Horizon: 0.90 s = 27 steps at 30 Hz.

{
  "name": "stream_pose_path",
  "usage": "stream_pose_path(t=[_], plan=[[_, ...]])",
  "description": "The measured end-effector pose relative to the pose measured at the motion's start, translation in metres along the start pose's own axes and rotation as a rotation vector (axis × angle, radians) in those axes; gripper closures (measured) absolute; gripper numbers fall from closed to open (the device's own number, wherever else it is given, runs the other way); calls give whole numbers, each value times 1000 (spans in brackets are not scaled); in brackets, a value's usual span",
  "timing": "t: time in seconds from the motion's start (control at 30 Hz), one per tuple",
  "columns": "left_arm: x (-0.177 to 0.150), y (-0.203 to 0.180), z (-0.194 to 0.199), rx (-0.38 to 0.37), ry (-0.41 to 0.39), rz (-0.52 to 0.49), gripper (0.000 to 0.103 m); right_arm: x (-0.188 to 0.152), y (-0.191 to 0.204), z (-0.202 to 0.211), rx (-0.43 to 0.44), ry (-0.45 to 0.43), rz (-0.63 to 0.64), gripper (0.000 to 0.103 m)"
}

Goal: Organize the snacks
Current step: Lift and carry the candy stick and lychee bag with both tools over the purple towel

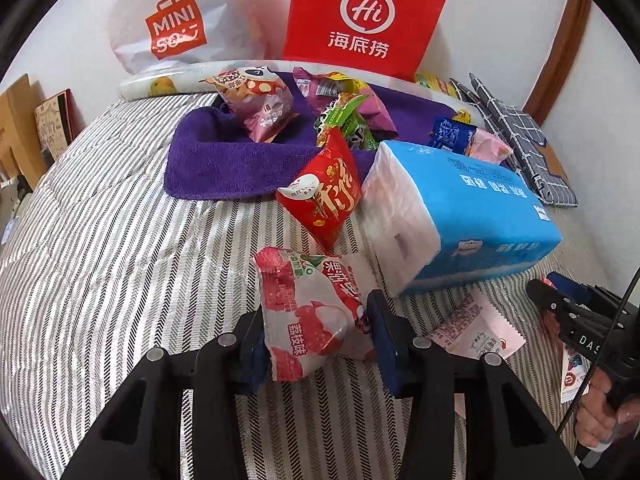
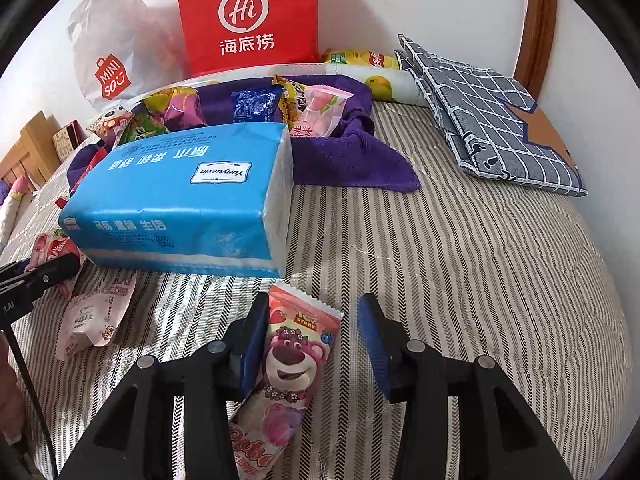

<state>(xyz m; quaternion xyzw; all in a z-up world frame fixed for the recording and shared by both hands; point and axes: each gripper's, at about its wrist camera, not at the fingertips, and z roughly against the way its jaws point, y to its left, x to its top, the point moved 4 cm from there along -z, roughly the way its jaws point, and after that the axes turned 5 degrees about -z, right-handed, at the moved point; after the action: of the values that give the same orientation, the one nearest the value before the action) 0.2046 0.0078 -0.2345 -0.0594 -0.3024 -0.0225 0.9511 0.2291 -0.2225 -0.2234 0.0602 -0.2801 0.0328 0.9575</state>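
I see left gripper point(image 1: 316, 332) clamped on lychee snack pack point(image 1: 316, 312), low over striped bedcover point(image 1: 120, 240). Right gripper point(image 2: 312, 344) part-open; bear wafer pack point(image 2: 288, 364) against its left pad only, long axis along fingers. Purple towel point(image 1: 224, 164) pile lies ahead, beyond tissue pack point(image 1: 460, 216).

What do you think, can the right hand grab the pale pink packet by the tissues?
Probably yes. The pink packet lies uncovered on the bedcover, just left of the open right fingers, with only bare stripes between. The bear packet lying between those fingers would stay behind.
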Motion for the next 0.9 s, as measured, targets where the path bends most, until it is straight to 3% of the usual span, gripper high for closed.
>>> stream_pose_path(t=[0.13, 0.33, 0.5, 0.67, 0.73, 0.8, 0.87, 0.9], plan=[[0, -1, 0, 4, 1, -4, 60, 0, -1, 0, 13, 1, -7, 58], [0, 0, 0, -4, 0, 1, 60, 0, -1, 0, -26, 29, 6, 35], [-1, -1, 1, -6, 2, -1, 60, -4, -9, 9, -15, 114, -66, 35], [-2, 0, 2, -17, 3, 7, 61, -22, 9, 19, -25, 103, 14, 35], [-2, -1, 3, -12, 6, 0, 61, -24, 14, 22, -27, 66, 37, 43], [-3, -2, 4, -13, 13, -14, 63, -23, 16, 23, 9, 49, 30, 67], [-4, -1, 7, -40, 19, -17, 65, -21, 16, 22, -15, 31, 21, 81], [-4, 1, 10, -55, 21, -2, 66, -19, 16, 21, -25, 30, 21, 81]])
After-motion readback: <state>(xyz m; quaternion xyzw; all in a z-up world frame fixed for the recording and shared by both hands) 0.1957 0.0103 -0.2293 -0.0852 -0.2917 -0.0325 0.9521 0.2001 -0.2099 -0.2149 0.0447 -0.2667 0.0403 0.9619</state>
